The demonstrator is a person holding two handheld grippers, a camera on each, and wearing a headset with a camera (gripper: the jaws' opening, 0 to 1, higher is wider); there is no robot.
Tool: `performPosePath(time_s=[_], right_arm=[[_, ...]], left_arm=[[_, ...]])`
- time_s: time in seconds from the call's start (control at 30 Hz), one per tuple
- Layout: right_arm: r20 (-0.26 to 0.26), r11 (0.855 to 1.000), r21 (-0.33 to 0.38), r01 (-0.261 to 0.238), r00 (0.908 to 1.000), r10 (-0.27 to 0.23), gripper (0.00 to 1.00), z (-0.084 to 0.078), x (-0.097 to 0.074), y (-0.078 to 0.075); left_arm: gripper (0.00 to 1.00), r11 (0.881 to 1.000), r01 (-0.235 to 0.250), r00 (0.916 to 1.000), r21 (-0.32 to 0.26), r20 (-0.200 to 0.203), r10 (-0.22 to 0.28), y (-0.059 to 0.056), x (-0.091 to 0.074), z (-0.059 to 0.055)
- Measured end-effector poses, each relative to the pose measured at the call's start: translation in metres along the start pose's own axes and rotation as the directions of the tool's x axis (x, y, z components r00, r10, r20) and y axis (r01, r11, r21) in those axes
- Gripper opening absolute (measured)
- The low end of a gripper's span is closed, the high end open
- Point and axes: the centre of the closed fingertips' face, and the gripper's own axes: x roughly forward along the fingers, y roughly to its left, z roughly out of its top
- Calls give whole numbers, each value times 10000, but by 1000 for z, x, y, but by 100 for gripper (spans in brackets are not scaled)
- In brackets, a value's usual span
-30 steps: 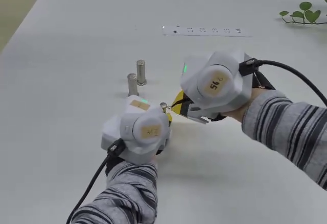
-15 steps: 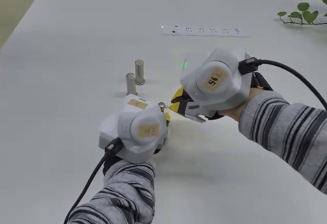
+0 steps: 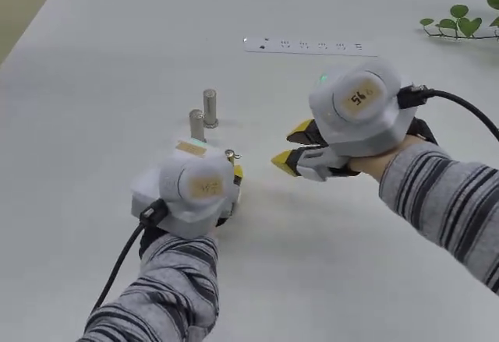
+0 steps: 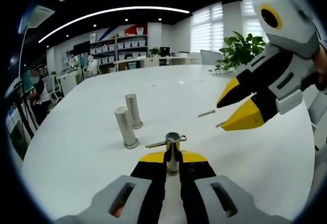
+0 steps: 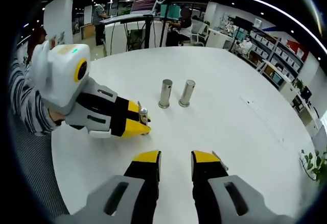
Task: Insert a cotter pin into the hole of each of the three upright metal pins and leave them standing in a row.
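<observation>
Cotter pin (image 4: 156, 144) lies crosswise through upright metal pin (image 4: 172, 153) clamped by left gripper (image 4: 172, 164); right gripper (image 5: 175, 157) gapes.

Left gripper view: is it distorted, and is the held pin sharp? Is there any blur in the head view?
Left gripper view: the fisheye bends the ceiling light strip into an arc; the held pin is sharp. Head view: the left tool looks slightly smeared; shadows are soft.

The near pin (image 3: 196, 124) and far pin (image 3: 210, 108) stand close together just ahead of the left hand-held gripper (image 4: 172, 164), which clamps a third pin (image 4: 172, 142). Bare counter (image 3: 312, 248) separates it from the right hand-held gripper (image 3: 288, 146), jaws apart. A power strip (image 3: 308, 45) lies well beyond.
</observation>
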Motion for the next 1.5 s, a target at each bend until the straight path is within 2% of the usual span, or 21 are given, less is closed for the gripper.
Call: performPosePath(time_s=[0.13,0.23,0.33,0.47,0.57,0.8,0.9,1.13,1.37,1.47,1.5], right_arm=[[524,9980,619,-104,9986,71,22,4,-1,2],[696,9964,840,-139,9975,81,25,5,-2,4],[789,9935,1120,-179,9968,90,27,4,-2,5],[884,9893,1440,-228,9960,101,28,2,-2,1],[955,9865,1613,-270,9954,117,28,2,-1,3],[891,9840,1726,-441,9956,290,29,0,-2,9],[930,9842,1712,-463,9952,306,29,2,-3,10],[1100,9792,1964,-504,9935,291,29,6,-3,7],[1070,9781,2013,-533,9937,321,29,3,-1,9],[1047,9772,2055,-541,9940,330,29,1,-2,10],[1037,9767,2079,-534,9941,323,29,1,-2,11]], left_arm=[[5,9996,-86,9999,-254,56,87,11,0,2],[5,9997,-240,9996,-42,157,241,19,-1,6],[5,9991,-240,9994,-343,258,249,25,-1,8],[5,9990,-286,9993,-349,229,294,30,0,7],[5,9987,-281,9993,-414,237,291,30,0,7],[5,9994,-328,9993,-137,195,330,32,0,5],[5,9992,-305,9995,-254,1,305,32,1,1],[5,9988,-430,9990,-225,124,433,33,0,0],[5,9976,-690,9974,-70,179,692,32,0,0],[6,9971,-758,9971,-96,-20,758,32,-1,-4],[6,9966,-779,9965,-265,-338,770,33,-1,-11]])
